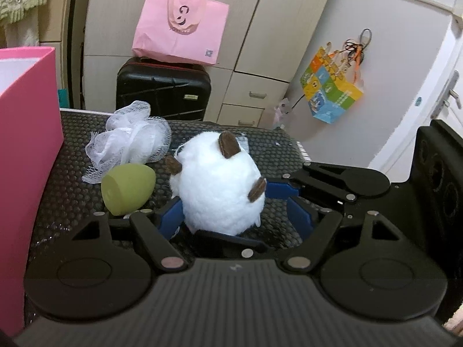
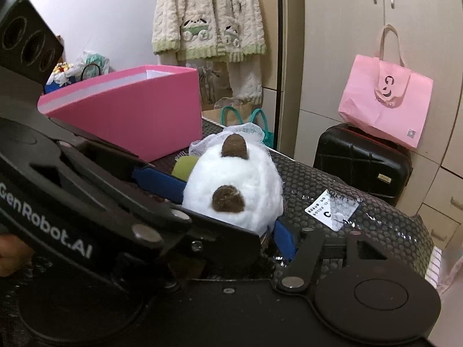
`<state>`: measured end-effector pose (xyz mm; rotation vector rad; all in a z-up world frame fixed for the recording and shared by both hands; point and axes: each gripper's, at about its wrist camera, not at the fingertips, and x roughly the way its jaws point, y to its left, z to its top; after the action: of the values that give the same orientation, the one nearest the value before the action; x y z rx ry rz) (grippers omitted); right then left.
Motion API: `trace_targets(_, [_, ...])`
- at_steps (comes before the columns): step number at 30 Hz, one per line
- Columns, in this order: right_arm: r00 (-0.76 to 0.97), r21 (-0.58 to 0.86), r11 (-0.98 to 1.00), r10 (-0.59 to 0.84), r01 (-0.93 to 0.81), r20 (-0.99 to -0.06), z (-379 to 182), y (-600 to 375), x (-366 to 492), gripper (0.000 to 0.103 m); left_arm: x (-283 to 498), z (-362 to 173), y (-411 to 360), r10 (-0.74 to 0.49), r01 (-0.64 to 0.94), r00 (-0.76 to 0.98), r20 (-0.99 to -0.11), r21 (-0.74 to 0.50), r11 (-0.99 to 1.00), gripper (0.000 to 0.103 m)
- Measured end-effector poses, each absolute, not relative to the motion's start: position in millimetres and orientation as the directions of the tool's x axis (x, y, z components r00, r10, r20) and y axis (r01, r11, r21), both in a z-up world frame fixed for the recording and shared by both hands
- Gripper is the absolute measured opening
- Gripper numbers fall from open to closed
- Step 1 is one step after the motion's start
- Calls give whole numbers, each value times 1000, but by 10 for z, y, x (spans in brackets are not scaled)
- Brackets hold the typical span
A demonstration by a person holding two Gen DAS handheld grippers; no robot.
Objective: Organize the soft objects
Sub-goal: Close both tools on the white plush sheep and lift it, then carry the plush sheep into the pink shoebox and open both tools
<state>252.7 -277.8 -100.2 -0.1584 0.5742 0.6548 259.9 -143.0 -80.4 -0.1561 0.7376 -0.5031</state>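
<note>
A white plush toy (image 1: pixel 220 185) with brown ears lies on a black bubble-textured mat (image 1: pixel 269 147). My left gripper (image 1: pixel 231 205) stands open around it: the left blue pad touches the fur, and the right pad (image 1: pixel 301 217) is a gap away. One blue finger (image 1: pixel 282 190) of the right gripper reaches in from the right and touches the toy's brown paw. In the right wrist view the plush toy (image 2: pixel 240 179) fills the right gripper (image 2: pixel 231 219). Its right finger (image 2: pixel 285 240) lies at the toy's lower edge, and its left finger is hidden under the left gripper's body.
A green egg-shaped sponge (image 1: pixel 127 188) and a white mesh bath puff (image 1: pixel 130 141) lie just left of the toy. An open pink box (image 1: pixel 26 144) stands at the mat's left. A black suitcase (image 1: pixel 162 86) with a pink bag (image 1: pixel 179 29) stands behind. A white label (image 2: pixel 332 208) is stuck on the mat.
</note>
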Motion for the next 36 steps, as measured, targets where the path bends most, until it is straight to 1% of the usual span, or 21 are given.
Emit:
trace_targets(5, [666, 52, 808, 519, -588, -535, -885, -2817, 2281, 68, 2363, -673, -1430, -516, 423, 620, -591, -303, 854, 76])
trace_targets(8, [672, 52, 816, 508, -575, -539, -822, -2806, 2103, 68, 2221, -588, -1439, -524, 435, 600, -605, -303, 848, 76])
trace_targets(11, [655, 91, 820, 513, -565, -555, -786, -2780, 1945, 68, 2084, -530, -1414, -530, 430, 562, -635, -322, 843, 76])
trace_targets(18, [655, 134, 837, 505, -530, -563, -660, -2707, 1586, 68, 1799, -434, -1273, -580, 457, 511, -634, -371, 808, 76])
trace_targets(21, [653, 140, 841, 501, -523, -568, -570, -2657, 1443, 68, 1699, -373, -1172, -610, 469, 482, -629, -402, 786, 76])
trace_targets(26, [651, 110, 827, 509, -552, -563, -390, -2500, 1220, 68, 1524, -252, -988, -636, 487, 455, -623, -424, 763, 77])
trace_targets(30, [643, 127, 823, 519, -553, -563, -258, -2376, 1093, 68, 1398, -118, -800, -656, 493, 443, -612, -445, 748, 77])
trace_targets(36, [639, 163, 809, 553, -564, -534, -10, -2151, 916, 68, 1204, 145, -441, -687, 505, 446, -574, -473, 722, 76])
